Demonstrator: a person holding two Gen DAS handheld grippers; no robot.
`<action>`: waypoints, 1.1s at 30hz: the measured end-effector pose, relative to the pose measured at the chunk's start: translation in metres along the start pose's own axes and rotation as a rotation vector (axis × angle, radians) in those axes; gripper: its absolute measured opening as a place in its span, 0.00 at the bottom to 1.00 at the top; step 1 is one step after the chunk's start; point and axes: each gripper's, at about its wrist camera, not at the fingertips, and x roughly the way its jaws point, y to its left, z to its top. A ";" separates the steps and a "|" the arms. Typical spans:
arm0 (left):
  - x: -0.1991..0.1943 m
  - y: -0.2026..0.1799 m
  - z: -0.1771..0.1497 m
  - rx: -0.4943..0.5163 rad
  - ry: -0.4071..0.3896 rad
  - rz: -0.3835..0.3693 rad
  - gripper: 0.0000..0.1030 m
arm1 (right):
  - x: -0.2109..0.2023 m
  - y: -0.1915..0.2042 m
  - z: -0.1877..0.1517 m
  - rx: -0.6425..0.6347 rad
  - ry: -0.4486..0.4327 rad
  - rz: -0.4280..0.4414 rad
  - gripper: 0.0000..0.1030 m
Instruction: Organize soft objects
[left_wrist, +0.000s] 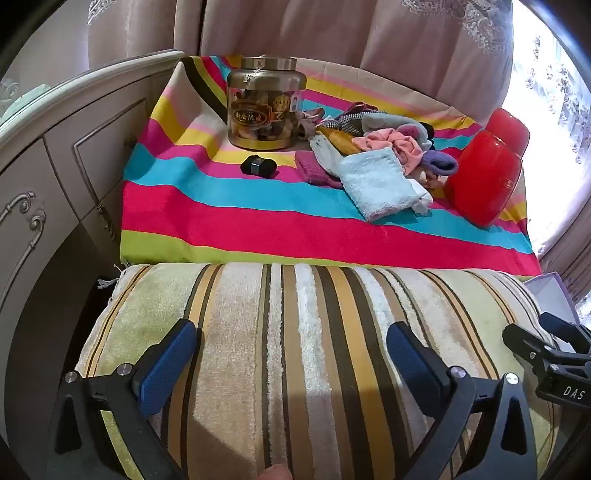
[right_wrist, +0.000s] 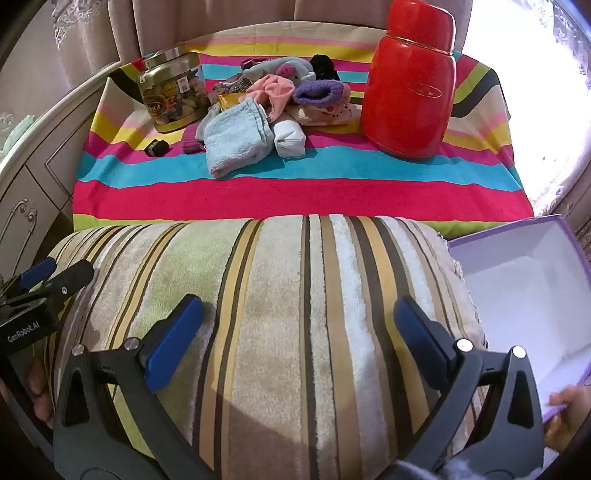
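A pile of soft socks and cloths (left_wrist: 384, 155) (right_wrist: 273, 103) lies on a striped cloth on a table, far from both grippers. A light blue towel (left_wrist: 376, 184) (right_wrist: 236, 136) sits at the pile's front. My left gripper (left_wrist: 291, 354) is open and empty, hovering over a striped plush cushion (left_wrist: 295, 350). My right gripper (right_wrist: 299, 328) is open and empty over the same cushion (right_wrist: 277, 295). An open purple box (right_wrist: 524, 295) with a white inside stands to the right of the cushion; its corner shows in the left wrist view (left_wrist: 550, 295).
A glass jar with a gold lid (left_wrist: 266, 103) (right_wrist: 173, 92), a small black object (left_wrist: 258, 166) (right_wrist: 157, 147) and a red flask (left_wrist: 484, 177) (right_wrist: 410, 85) stand on the striped cloth (left_wrist: 258, 221) (right_wrist: 295, 192). A cream dresser (left_wrist: 55, 166) is at the left. Curtains hang behind.
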 end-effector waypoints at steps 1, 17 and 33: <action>0.000 0.000 0.000 -0.004 0.005 -0.004 1.00 | 0.000 0.001 0.000 -0.012 -0.003 -0.016 1.00; 0.000 0.004 0.000 0.000 0.007 0.000 1.00 | 0.000 0.000 0.000 -0.011 -0.007 -0.015 1.00; 0.003 0.004 -0.004 0.007 0.004 0.015 1.00 | 0.000 0.002 0.000 -0.014 -0.006 -0.014 1.00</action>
